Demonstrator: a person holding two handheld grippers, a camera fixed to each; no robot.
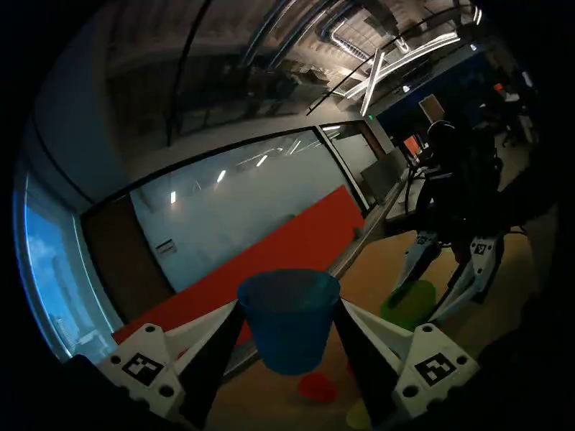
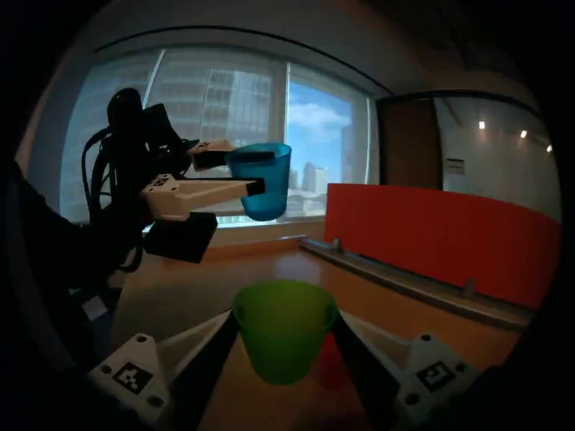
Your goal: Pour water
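A blue plastic cup [image 1: 289, 320] sits upright between the fingers of my left gripper [image 1: 287, 337], which is shut on it and held up in the air. In the right gripper view that blue cup [image 2: 263, 179] hangs above and to the left, clamped by the left gripper [image 2: 237, 172]. My right gripper [image 2: 285, 337] is shut on a green plastic cup [image 2: 284, 329], upright and lower down over the wooden table [image 2: 180, 294]. In the left gripper view the green cup [image 1: 411, 303] is seen between the right gripper's white fingers [image 1: 471, 276]. I cannot see water in either cup.
A red partition [image 2: 445, 237] runs along the table's far side with a metal rail [image 2: 402, 276] at its foot. A red cup [image 1: 317, 386] and a yellow one [image 1: 359, 415] rest on the table under the blue cup. Windows [image 2: 215, 100] stand behind.
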